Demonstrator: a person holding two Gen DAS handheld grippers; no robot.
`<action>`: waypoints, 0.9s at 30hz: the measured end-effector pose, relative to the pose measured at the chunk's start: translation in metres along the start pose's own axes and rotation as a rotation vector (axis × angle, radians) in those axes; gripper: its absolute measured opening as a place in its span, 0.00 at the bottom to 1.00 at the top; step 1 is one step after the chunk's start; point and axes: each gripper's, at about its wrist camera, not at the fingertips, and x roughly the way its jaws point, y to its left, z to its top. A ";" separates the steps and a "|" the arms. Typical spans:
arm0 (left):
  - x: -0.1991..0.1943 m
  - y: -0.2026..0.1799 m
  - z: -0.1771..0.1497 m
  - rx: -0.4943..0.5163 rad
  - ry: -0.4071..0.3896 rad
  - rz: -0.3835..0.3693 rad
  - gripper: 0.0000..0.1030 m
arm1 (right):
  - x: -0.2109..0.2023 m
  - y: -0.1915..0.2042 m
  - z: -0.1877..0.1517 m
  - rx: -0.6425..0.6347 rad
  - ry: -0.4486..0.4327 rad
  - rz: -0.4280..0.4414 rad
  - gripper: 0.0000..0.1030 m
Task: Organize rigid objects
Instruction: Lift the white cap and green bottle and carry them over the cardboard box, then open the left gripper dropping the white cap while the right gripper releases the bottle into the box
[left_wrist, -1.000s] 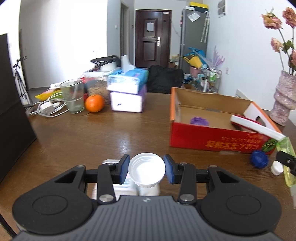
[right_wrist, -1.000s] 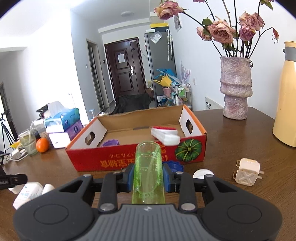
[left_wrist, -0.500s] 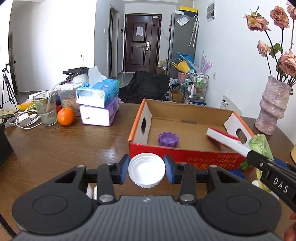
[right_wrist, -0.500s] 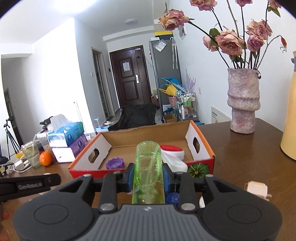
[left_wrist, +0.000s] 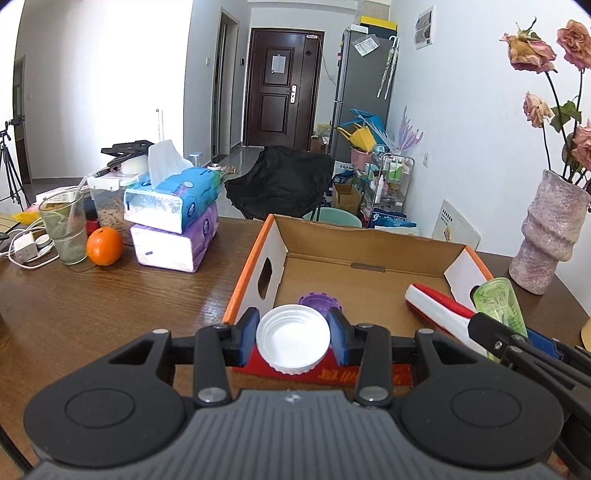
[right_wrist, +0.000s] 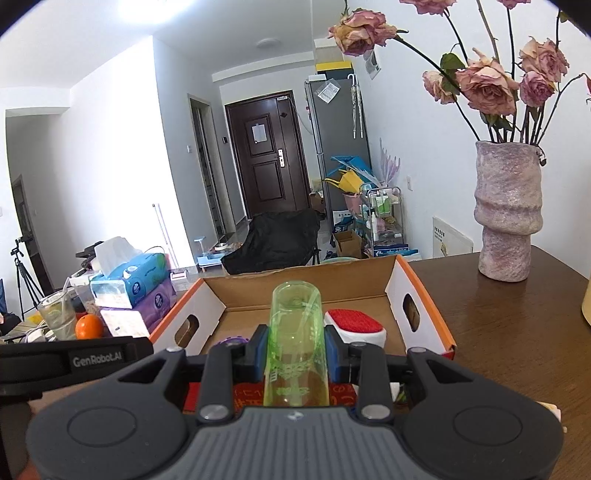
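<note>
My left gripper (left_wrist: 293, 341) is shut on a white plastic lid (left_wrist: 293, 339), held above the near wall of the red and orange cardboard box (left_wrist: 255, 273). In the box lie a purple lid (left_wrist: 319, 301) and a red and white brush (left_wrist: 436, 308). My right gripper (right_wrist: 296, 354) is shut on a green transparent cup (right_wrist: 296, 343), lifted in front of the same box (right_wrist: 417, 291). From the left wrist view the cup (left_wrist: 498, 304) and the right gripper's body show at the right edge. The brush (right_wrist: 354, 325) and purple lid (right_wrist: 231, 343) lie behind the cup.
Two stacked tissue packs (left_wrist: 173, 218), an orange (left_wrist: 104, 240), a glass with a straw (left_wrist: 64, 229) and cables stand at the table's left. A pink vase (right_wrist: 506, 214) with dried roses stands right of the box. A black chair (left_wrist: 280, 181) sits beyond the table.
Both grippers rose from the table and moved towards the box with the white lid and the green cup. The white bottle under the left gripper is out of view.
</note>
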 end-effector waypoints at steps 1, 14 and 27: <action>0.003 0.000 0.002 -0.001 -0.001 0.001 0.40 | 0.003 0.001 0.002 -0.001 0.000 0.001 0.29; 0.040 0.002 0.028 -0.015 -0.006 0.011 0.40 | 0.049 0.011 0.022 -0.007 -0.010 0.005 0.29; 0.078 -0.001 0.043 -0.006 0.008 0.024 0.40 | 0.089 0.016 0.034 -0.018 0.003 -0.019 0.29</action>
